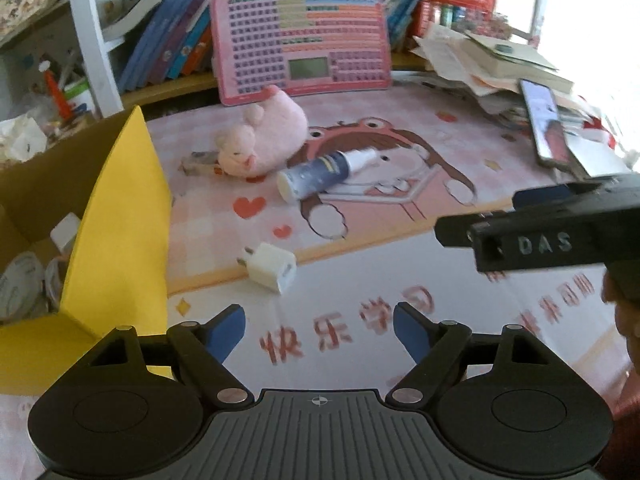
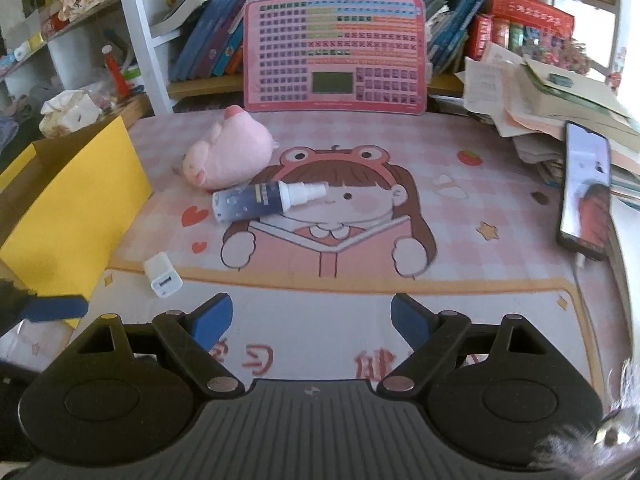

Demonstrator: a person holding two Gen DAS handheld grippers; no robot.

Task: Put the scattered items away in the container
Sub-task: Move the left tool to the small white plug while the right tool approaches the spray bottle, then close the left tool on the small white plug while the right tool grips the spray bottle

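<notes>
A white USB charger plug [image 1: 269,267] lies on the pink desk mat just ahead of my open, empty left gripper [image 1: 319,330]; it also shows in the right wrist view [image 2: 163,275]. Farther back lie a dark blue spray bottle [image 1: 320,176] [image 2: 264,199] and a pink plush pig [image 1: 262,136] [image 2: 228,148]. A small brown item [image 1: 199,161] sits left of the pig. The yellow cardboard box [image 1: 116,232] [image 2: 76,208] stands at the left, with a few white items inside. My right gripper [image 2: 311,322] is open and empty; its side shows in the left wrist view [image 1: 532,232].
A pink learning tablet [image 2: 335,54] leans on a bookshelf at the back. A phone [image 2: 586,194] and a pile of papers and books [image 2: 552,108] lie at the right. Clutter and tissues [image 2: 68,114] sit behind the box.
</notes>
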